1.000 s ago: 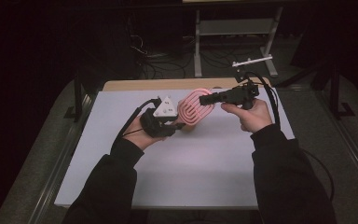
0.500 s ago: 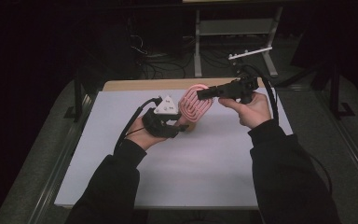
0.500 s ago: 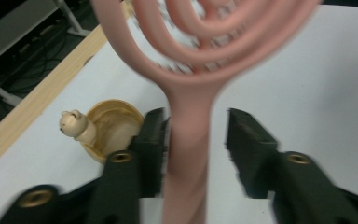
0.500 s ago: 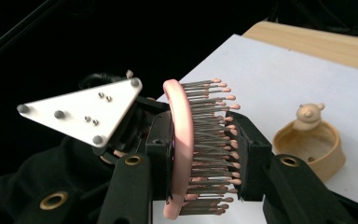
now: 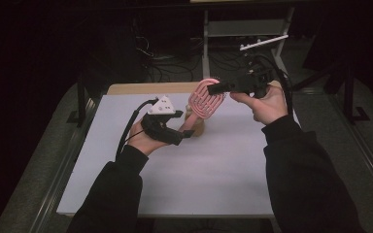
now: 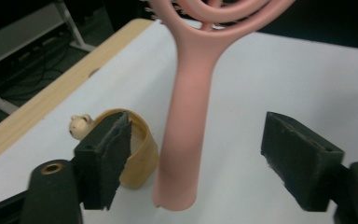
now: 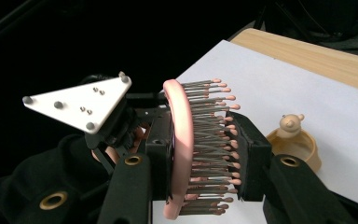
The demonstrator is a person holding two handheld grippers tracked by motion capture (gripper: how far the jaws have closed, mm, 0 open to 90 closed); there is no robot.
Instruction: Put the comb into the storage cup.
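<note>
At the left of the high view the left gripper (image 5: 187, 133) sits low over the white counter (image 5: 213, 170), its jaws spread wide; its own view shows the pink hairbrush (image 6: 182, 116) handle hanging down between them, touching neither. Just beyond, on the counter, stands a small tan dish with a bear figure (image 6: 121, 140) on its rim. Moving right to the upper middle of the frame, the brush head is lifted clear of the counter, and the right gripper (image 5: 212, 89) has its jaws closed on it, one pad on the back and one against the bristles. This looks like a hand-over in the air: next the left jaws would need to close on the handle before the right lets go. No brand, label or writing can be read anywhere.
</note>
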